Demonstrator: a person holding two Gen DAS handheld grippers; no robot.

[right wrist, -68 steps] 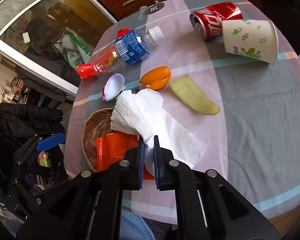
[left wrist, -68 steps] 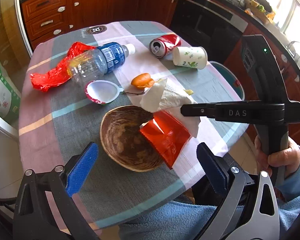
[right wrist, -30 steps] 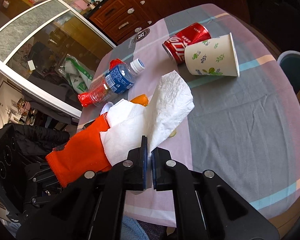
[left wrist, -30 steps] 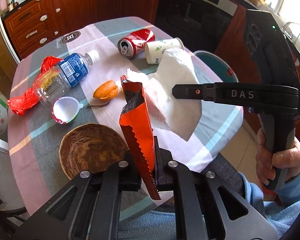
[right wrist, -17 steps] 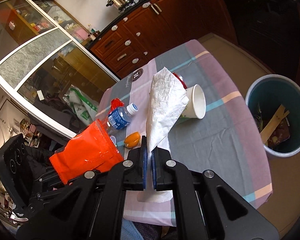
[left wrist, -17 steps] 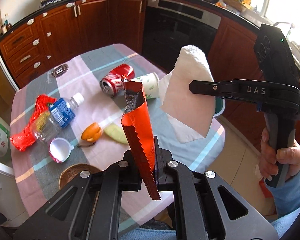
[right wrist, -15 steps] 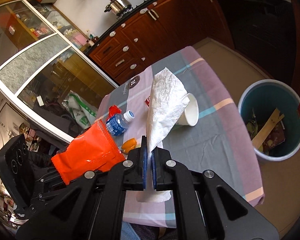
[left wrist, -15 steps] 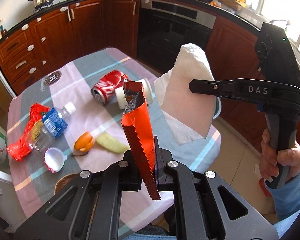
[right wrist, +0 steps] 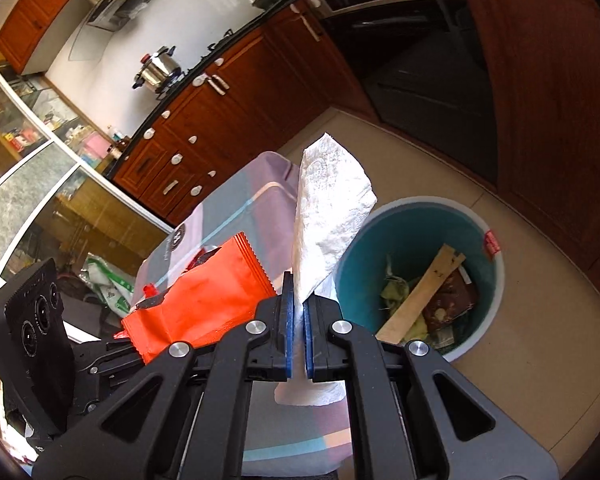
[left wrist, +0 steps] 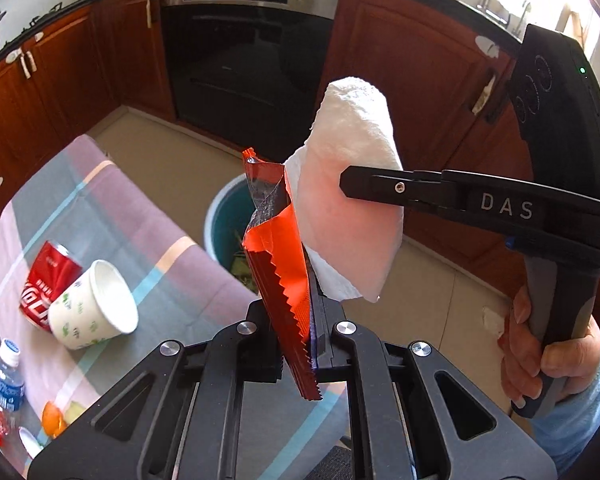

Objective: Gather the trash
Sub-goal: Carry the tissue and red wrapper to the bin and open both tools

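Left wrist view: the left gripper [left wrist: 300, 344] is clamped on a red wrapper [left wrist: 278, 264], which stands upright between the jaws. The right gripper [left wrist: 346, 188] enters from the right, pinching a white napkin [left wrist: 352, 208] just beside the wrapper. The bin [left wrist: 224, 232] lies below and beyond both, mostly hidden by them. A cup [left wrist: 94, 306] and can [left wrist: 48, 280] remain on the table [left wrist: 160, 280].

Right wrist view: the right gripper [right wrist: 296, 322] is closed on the napkin [right wrist: 324, 216]. The bin [right wrist: 476, 216] is open and part full. The wrapper [right wrist: 196, 300] hangs over the table edge, not over the bin.

Risk: light items released here may drift and land on the floor. Floor around the bin is open; the table edge stands close on its left.
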